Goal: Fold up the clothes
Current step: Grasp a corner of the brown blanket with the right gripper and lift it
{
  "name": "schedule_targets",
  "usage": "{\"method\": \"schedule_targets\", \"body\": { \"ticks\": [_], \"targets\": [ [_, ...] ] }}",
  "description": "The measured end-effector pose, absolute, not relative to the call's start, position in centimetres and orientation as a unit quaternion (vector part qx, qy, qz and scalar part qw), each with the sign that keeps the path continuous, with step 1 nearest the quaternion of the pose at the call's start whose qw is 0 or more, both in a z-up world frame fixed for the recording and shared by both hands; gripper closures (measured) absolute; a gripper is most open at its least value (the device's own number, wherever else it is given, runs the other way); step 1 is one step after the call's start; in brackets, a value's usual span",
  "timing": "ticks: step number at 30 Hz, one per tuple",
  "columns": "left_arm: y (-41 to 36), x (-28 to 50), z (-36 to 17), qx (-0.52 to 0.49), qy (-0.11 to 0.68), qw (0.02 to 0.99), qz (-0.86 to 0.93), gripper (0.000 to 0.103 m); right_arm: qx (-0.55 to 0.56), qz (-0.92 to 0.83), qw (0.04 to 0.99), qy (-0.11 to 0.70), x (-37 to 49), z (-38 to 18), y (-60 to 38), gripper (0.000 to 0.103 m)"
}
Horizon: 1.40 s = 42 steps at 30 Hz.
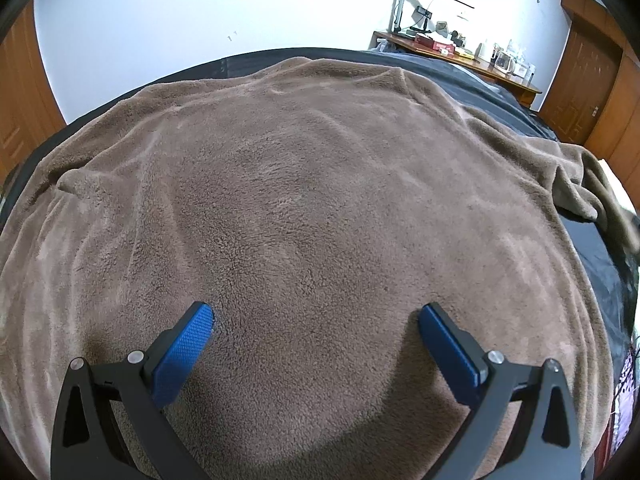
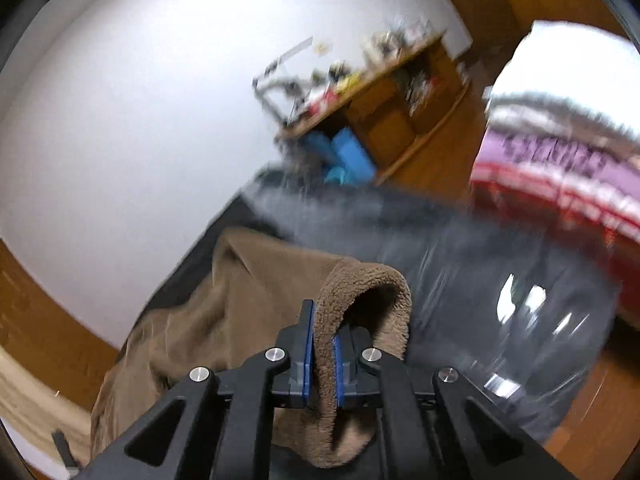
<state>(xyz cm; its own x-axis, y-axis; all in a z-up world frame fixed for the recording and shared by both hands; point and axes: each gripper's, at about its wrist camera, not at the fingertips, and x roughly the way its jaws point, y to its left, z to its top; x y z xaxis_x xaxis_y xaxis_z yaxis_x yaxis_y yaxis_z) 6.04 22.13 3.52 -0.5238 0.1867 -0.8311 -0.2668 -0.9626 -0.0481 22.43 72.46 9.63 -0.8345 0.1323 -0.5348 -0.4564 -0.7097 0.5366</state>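
Observation:
A brown fleece garment [image 1: 304, 184] lies spread over a dark bed cover and fills most of the left wrist view. My left gripper [image 1: 316, 322] hovers just above its near part, wide open, with nothing between the blue pads [image 1: 188, 350]. In the right wrist view, which is blurred by motion, my right gripper [image 2: 325, 354] is shut on a folded edge of the brown fleece garment [image 2: 360, 292]. That edge is lifted, and the rest of the cloth hangs down to the left.
A dark bed cover [image 1: 452, 66] shows around the garment. A wooden desk [image 1: 460, 56] with clutter stands by the white wall at the back right. Wooden doors [image 1: 576, 76] lie to the right. A red and purple patterned quilt [image 2: 560, 176] is at the right.

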Motion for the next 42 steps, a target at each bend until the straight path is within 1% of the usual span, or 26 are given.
{"method": "schedule_targets", "body": {
  "ticks": [3, 7, 10, 14, 18, 20, 27, 31, 34, 38, 41, 42],
  "targets": [
    [22.2, 6.0, 3.5, -0.47, 0.042, 0.13, 0.872, 0.0, -0.183, 0.908, 0.209, 0.314, 23.6, 13.3, 73.5, 0.095],
    [22.1, 6.0, 3.5, -0.47, 0.041, 0.13, 0.872, 0.0, -0.149, 0.919, 0.251, 0.266, 23.3, 17.9, 74.5, 0.095],
    [22.0, 6.0, 3.6, -0.47, 0.035, 0.132, 0.872, 0.0, -0.171, 0.916, 0.26, 0.252, 21.7, 18.5, 74.1, 0.095],
    [21.5, 5.8, 3.8, -0.47, 0.019, 0.14, 0.872, 0.0, -0.196, 0.915, 0.23, 0.267, 19.7, 18.1, 72.3, 0.095],
    [20.7, 5.6, 4.0, -0.472, -0.007, 0.151, 0.869, 0.0, -0.198, 0.926, 0.181, 0.265, 18.3, 19.2, 68.7, 0.095],
    [20.3, 5.5, 4.2, -0.474, -0.022, 0.156, 0.866, 0.0, -0.193, 0.934, 0.149, 0.261, 17.4, 20.6, 66.3, 0.095],
    [17.4, 5.6, 6.3, -0.466, -0.081, 0.149, 0.869, 0.0, -0.185, 0.958, 0.01, 0.22, 12.6, 25.2, 54.6, 0.095],
    [14.8, 6.2, 8.3, -0.44, -0.089, 0.14, 0.882, 0.0, -0.229, 0.953, -0.05, 0.191, 9.7, 23.1, 47.3, 0.095],
    [12.2, 6.4, 9.0, -0.423, -0.091, 0.111, 0.895, 0.0, -0.262, 0.946, -0.094, 0.169, 7.5, 21.4, 41.8, 0.095],
    [8.8, 5.7, 7.7, -0.431, -0.134, 0.082, 0.889, 0.0, -0.305, 0.93, -0.153, 0.138, 4.7, 19.1, 34.5, 0.095],
    [7.9, 5.3, 6.5, -0.442, -0.153, 0.081, 0.88, 0.0, -0.335, 0.915, -0.196, 0.114, 2.5, 17.4, 29.0, 0.094],
    [7.8, 5.1, 6.1, -0.445, -0.156, 0.082, 0.878, 0.0, -0.343, 0.909, -0.207, 0.114, 2.4, 16.9, 28.7, 0.094]
  ]
}}
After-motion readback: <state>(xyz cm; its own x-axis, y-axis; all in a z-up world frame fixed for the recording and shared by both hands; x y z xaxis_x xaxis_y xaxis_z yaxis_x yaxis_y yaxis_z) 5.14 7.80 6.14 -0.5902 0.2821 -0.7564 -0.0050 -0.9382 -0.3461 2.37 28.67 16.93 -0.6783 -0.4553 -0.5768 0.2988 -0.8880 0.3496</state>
